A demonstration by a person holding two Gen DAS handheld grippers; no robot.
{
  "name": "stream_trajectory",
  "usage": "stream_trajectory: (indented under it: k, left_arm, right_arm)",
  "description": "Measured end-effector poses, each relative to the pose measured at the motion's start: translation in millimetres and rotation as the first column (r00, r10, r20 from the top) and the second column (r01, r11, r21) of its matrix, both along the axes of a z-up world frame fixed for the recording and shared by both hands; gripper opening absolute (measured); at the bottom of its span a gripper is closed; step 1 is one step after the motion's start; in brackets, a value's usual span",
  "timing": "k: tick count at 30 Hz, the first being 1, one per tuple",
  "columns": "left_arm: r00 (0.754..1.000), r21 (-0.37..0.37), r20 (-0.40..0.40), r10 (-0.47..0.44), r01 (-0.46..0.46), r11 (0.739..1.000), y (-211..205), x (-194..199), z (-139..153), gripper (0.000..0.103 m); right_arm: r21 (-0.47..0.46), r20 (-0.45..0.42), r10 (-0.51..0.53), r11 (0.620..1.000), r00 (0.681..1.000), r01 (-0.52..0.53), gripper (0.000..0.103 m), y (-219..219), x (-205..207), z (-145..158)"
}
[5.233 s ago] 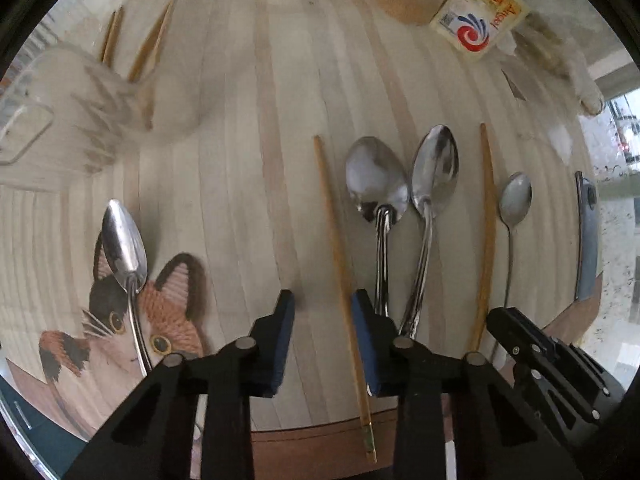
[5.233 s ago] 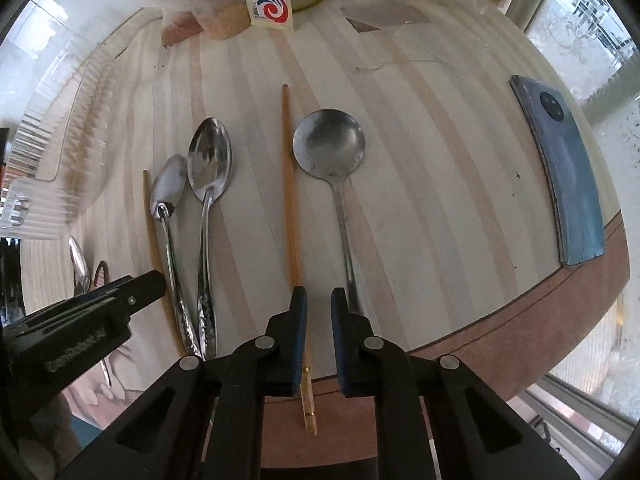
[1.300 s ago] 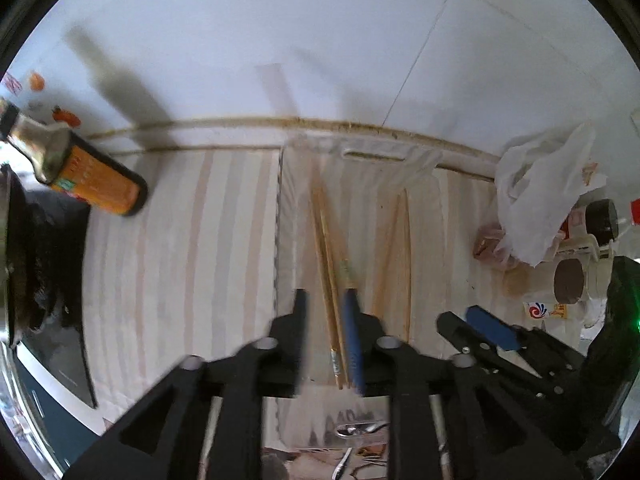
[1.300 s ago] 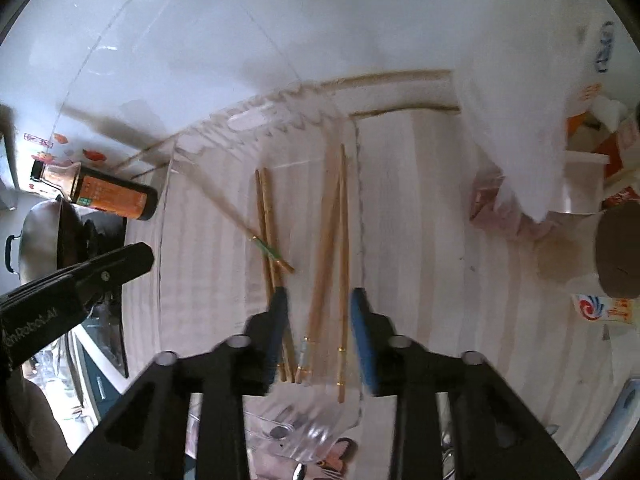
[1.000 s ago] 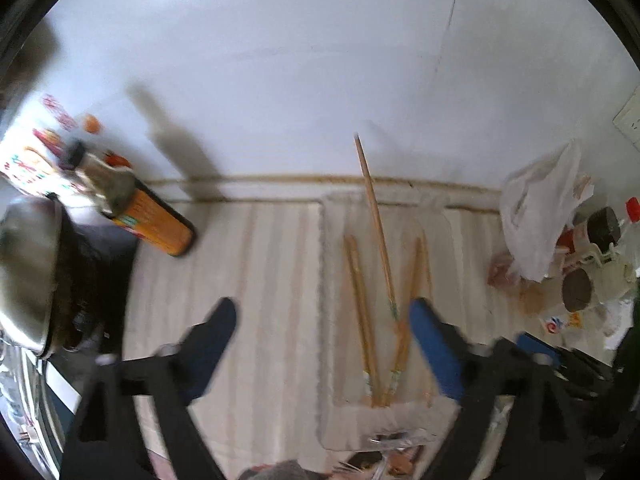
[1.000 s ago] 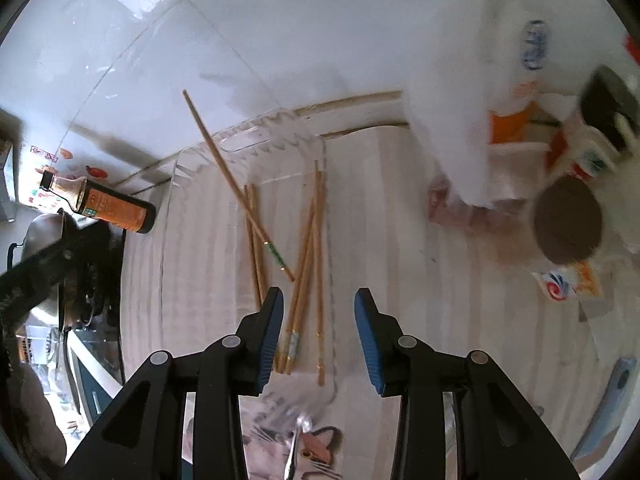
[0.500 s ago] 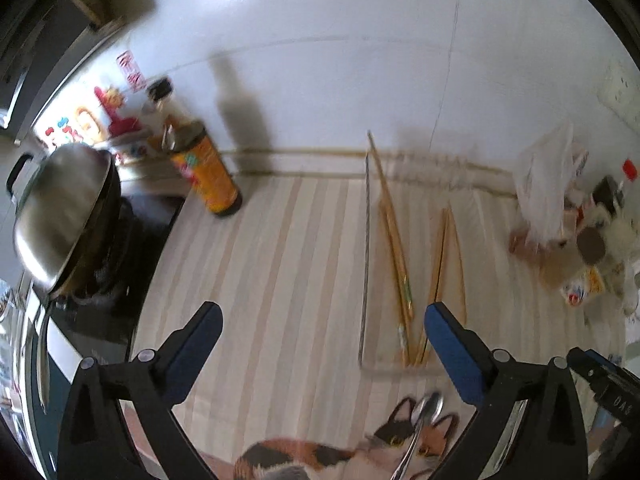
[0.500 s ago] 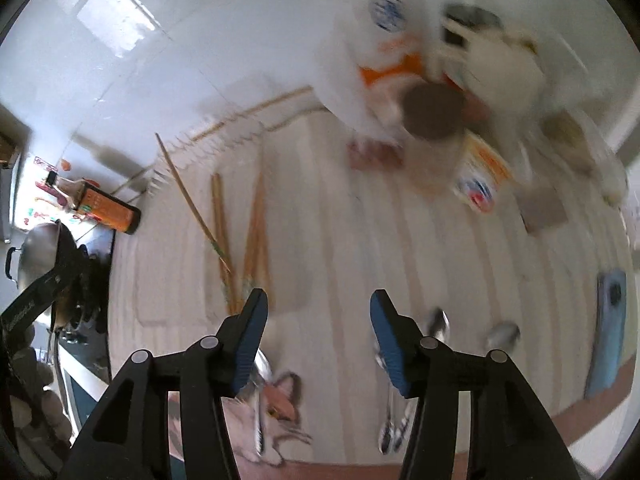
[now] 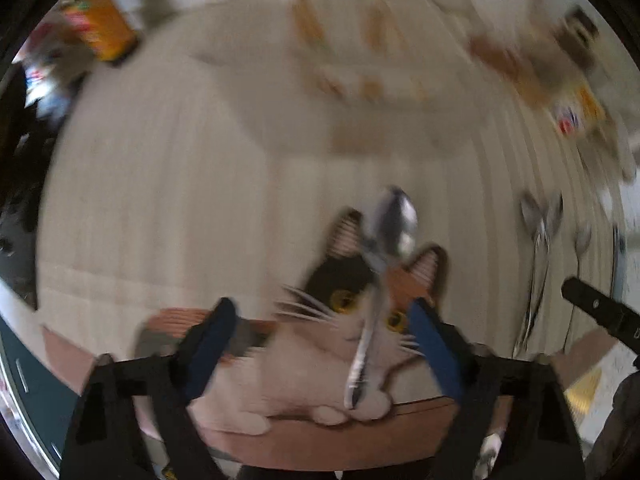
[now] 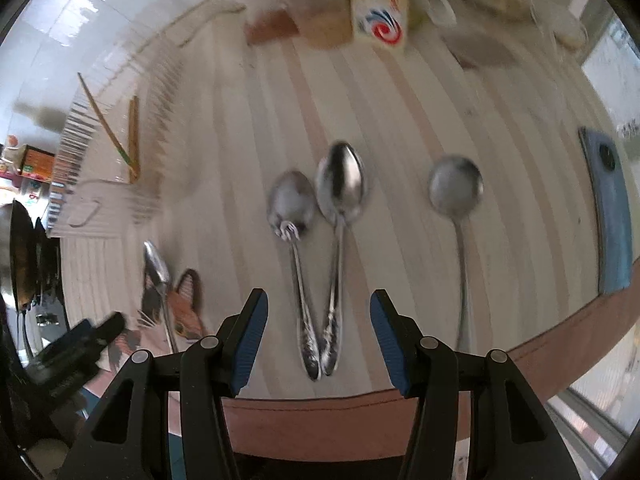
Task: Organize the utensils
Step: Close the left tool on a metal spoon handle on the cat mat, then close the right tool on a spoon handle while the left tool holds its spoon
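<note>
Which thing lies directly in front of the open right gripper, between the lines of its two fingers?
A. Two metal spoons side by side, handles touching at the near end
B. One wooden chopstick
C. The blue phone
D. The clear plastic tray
A. In the right wrist view the right gripper is open, and the two metal spoons lie ahead of it, handle ends meeting near the table edge.
</note>
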State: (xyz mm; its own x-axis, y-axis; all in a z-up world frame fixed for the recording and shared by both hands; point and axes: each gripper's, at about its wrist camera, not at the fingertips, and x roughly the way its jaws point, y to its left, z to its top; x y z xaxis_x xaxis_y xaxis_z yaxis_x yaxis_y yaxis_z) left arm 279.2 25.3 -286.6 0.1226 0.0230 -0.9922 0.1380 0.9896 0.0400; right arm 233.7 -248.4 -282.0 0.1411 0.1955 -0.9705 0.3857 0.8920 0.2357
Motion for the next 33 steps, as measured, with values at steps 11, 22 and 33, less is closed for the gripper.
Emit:
stream_trajectory:
  k: [11, 22, 33]
  left_arm:
    - [0.999, 0.024, 0.031, -0.042, 0.041, 0.999, -31, 15, -25, 0.014]
    - [0.998, 0.027, 0.036, 0.057, -0.058, 0.998, 9, 0, -9, 0.004]
    - [0.988, -0.009, 0.048, 0.148, -0.148, 0.989, 70, -14, 25, 0.004]
  right_arm:
    - [0.021, 0.023, 0.015, 1.000, 1.000, -0.015, 0.054, 7, 1, 6]
    - [-0.099, -0.014, 0.153, 0.983, 0.988, -0.153, 0.021, 47, 31, -26]
    - [-0.151, -0.003, 0.222, 0.964, 0.975, -0.220, 0.002, 83, 26, -31]
